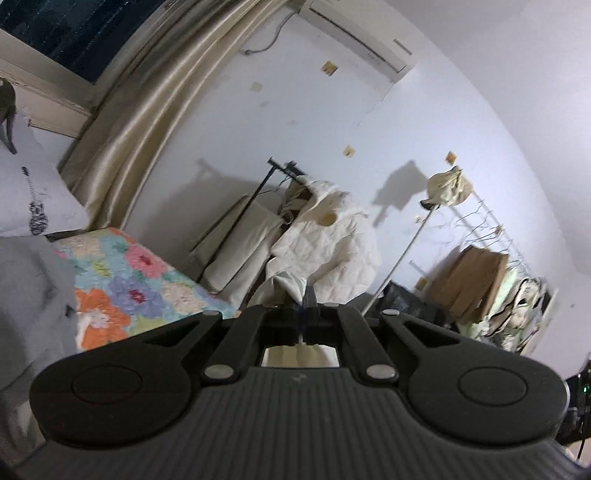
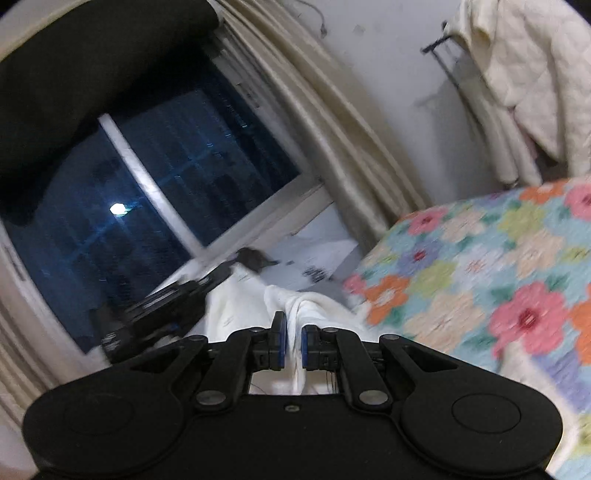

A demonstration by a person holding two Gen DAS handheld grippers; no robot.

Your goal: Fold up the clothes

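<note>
left wrist view, left to right:
- white pillow (image 1: 33,192), far left, dark guitar-shaped print on it.
- grey cloth (image 1: 33,295), lower left, bunched below the pillow.
- floral bedspread (image 1: 140,284), left of centre, flowers in orange, pink and purple on pale blue.
- cream curtain (image 1: 147,110), upper left, running down beside a dark window (image 1: 62,33).
- left gripper (image 1: 303,314), bottom centre; fingers pressed together on a fold of the white garment (image 1: 291,284), which rises as a narrow peak just above the tips and shows again in the gap beneath them.
- quilted white coat (image 1: 328,240), centre, hung on a dark rack against the wall.
- air conditioner (image 1: 354,40), upper centre right.
- clothes rail (image 1: 491,243), right, carrying a brown garment and assorted hangers.

right wrist view, left to right:
- window (image 2: 147,192), left half, dark glass with one bright spot.
- left gripper (image 2: 166,310), lower left, blurred, lying against the white garment (image 2: 236,306).
- right gripper (image 2: 293,347), bottom centre; blue-padded fingers closed onto a bunched ridge of the garment, long axis running away from the camera toward the window; the cloth spreads left toward the other gripper.
- curtain (image 2: 332,129), centre.
- bedspread (image 2: 498,280), right, blurred.
- coat (image 2: 524,74), upper right.
</note>
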